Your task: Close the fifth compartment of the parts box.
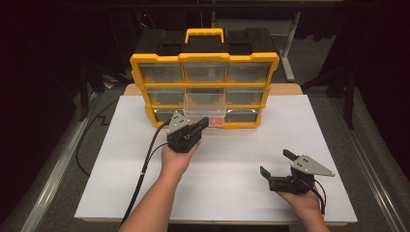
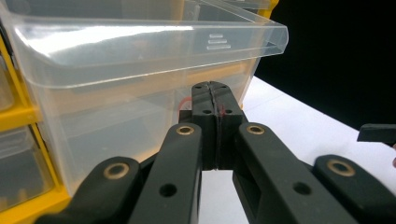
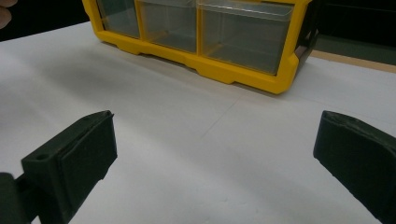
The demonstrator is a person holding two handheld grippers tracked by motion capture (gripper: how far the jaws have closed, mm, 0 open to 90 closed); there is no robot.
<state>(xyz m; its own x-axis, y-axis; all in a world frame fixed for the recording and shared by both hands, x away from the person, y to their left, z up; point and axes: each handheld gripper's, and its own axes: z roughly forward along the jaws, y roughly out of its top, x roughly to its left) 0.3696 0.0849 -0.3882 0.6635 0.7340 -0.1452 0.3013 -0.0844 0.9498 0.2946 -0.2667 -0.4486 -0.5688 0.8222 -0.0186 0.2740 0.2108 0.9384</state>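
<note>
1. Your left gripper point(image 1: 203, 123) has its jaws pressed fully together, pad against pad. Something thin and red shows at the seam of the pads in the left gripper view, but you cannot tell from here whether anything is pinched there.
2. Right at its tips sits the drawer point(image 2: 140, 70), a clear bin pulled out of the middle column of the organizer point(image 1: 203, 89). The tips rest against or just short of its front wall; contact is hard to judge through the clear plastic.
3. A small red item point(image 1: 217, 122) lies low in the drawer, just beyond the left tips in the high view.
4. Your right gripper point(image 1: 276, 162) is well apart from the left one, near your side of the table point(image 1: 121, 183), with its jaws spread wide and nothing between them. The white surface lies ahead of it, with the organizer's bottom row beyond.
5. Progress, as a judgement: the drawer is already out, so the opening step looks done. What is left seems to be dealing with the red item at the drawer, then pushing the drawer back into its slot. Your right gripper looks idle, ready to steady the organizer.
</note>
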